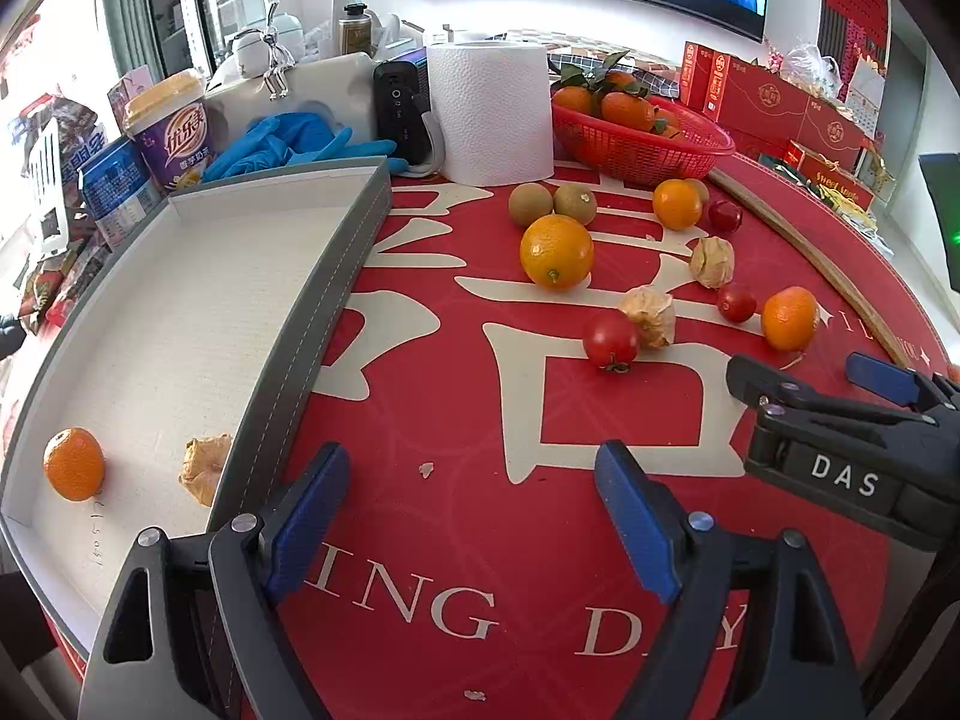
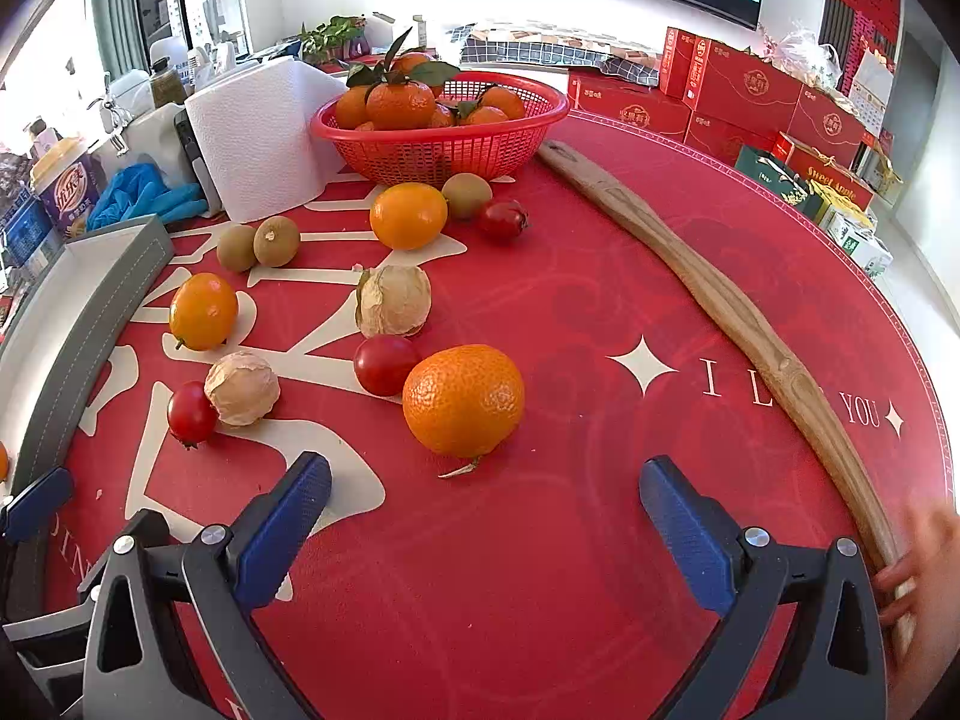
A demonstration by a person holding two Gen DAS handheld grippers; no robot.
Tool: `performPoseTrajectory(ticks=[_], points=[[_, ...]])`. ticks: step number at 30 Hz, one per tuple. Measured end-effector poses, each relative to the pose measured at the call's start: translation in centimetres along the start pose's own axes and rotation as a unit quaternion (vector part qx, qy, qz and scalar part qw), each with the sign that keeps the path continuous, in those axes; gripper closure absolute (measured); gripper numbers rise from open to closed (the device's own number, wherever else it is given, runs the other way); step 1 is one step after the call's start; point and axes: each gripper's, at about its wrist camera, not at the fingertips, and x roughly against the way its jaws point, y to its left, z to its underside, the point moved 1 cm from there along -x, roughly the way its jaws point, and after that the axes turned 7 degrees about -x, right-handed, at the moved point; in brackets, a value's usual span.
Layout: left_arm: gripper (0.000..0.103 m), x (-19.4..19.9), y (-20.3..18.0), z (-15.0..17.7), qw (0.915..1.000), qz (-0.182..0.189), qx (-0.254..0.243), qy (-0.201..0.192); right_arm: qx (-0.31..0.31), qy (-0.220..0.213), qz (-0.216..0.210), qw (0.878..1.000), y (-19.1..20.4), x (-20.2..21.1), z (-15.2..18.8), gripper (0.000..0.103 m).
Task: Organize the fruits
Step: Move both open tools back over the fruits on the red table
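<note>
A grey tray (image 1: 336,276) with a white floor lies on the left and holds a mandarin (image 1: 74,463) and a husked physalis (image 1: 204,468). My left gripper (image 1: 474,516) hovers open over the red mat beside the tray's near corner, with nothing between its fingers. Loose on the mat are an orange (image 1: 556,252), two kiwis (image 1: 530,204), cherry tomatoes (image 1: 611,339) and more physalis (image 1: 648,315). My right gripper (image 2: 486,528) is open and empty, just short of a large mandarin (image 2: 462,400). It also shows as the right gripper (image 1: 804,372) in the left wrist view.
A red basket (image 2: 540,114) of leafy mandarins stands at the back beside a paper towel roll (image 2: 258,138). A long wooden stick (image 2: 720,300) lies along the mat's right edge, and a hand (image 2: 918,570) is at its near end. Cups, blue gloves and red boxes crowd the table's back.
</note>
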Motion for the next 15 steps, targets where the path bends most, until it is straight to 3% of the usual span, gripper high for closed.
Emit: performPoseTrajectory(ticks=[15], points=[[0.016, -0.07, 0.03, 0.01, 1.0, 0.001, -0.004, -0.001, 0.0, 0.0, 0.0, 1.0, 0.01, 0.0, 0.0, 0.0]])
